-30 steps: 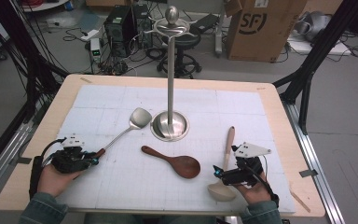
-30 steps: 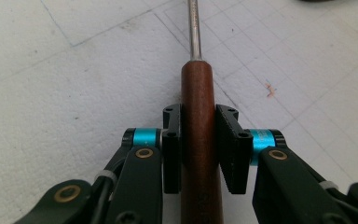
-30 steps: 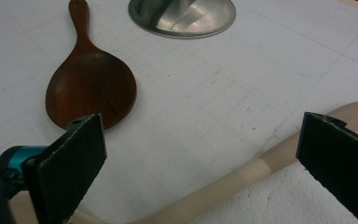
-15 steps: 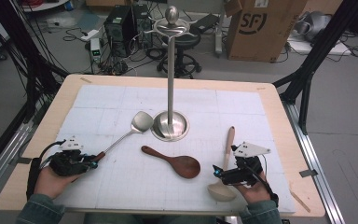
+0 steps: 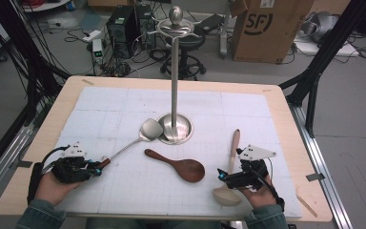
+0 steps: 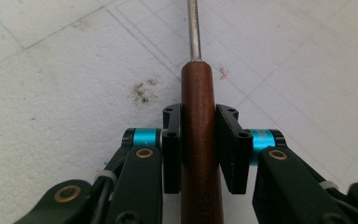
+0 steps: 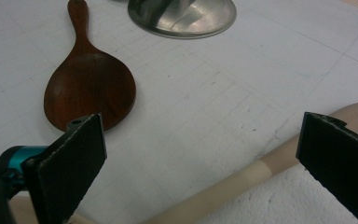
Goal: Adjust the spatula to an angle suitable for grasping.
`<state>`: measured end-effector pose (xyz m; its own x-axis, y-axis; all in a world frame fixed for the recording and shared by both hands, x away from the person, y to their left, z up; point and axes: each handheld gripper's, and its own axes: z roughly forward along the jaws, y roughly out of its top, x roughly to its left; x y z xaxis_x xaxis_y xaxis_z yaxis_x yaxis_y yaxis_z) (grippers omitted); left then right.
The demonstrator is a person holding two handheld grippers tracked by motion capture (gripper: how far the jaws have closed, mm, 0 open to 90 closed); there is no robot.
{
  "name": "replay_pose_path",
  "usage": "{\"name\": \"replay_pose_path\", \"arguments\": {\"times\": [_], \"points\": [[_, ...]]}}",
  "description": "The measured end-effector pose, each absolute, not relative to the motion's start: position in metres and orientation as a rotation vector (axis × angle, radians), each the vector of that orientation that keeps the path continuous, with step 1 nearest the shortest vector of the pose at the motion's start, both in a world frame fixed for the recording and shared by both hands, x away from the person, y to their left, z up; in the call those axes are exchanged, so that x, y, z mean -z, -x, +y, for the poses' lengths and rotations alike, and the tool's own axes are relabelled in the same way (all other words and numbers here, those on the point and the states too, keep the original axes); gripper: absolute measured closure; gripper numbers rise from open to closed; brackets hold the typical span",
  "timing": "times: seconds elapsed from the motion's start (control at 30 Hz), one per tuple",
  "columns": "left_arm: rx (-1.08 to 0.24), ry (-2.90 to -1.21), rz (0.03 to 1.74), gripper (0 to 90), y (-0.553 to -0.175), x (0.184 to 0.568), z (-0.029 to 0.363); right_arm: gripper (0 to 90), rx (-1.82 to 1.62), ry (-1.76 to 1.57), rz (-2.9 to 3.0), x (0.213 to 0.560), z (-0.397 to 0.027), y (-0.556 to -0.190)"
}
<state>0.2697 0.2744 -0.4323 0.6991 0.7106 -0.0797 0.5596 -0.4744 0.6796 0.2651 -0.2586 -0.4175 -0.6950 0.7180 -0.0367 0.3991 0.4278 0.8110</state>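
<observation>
Since 1 second ago, left gripper [image 6: 199, 140] has shifted slightly and clamps the spatula [image 5: 138, 138] handle. Right gripper [image 7: 200, 154] gapes wide, straddling the pale spoon [image 7: 261, 168].

A cardboard box [image 5: 266, 28] stands beyond the table [image 5: 286, 124].

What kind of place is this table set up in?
Probably a lab or workshop for recording manipulation. A computer tower and loose cables sit on the floor behind the table, beside a cardboard box and black frame struts.
</observation>
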Motion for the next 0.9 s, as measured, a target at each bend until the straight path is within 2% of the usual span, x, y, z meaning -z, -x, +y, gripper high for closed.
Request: {"name": "replay_pose_path", "arguments": {"times": [0.9], "points": [[-0.237,-2.253,0.820,73.1,-0.271,0.425,0.253,0.5,-1.150,-0.957,2.315,0.418,-0.258,-0.263]]}}
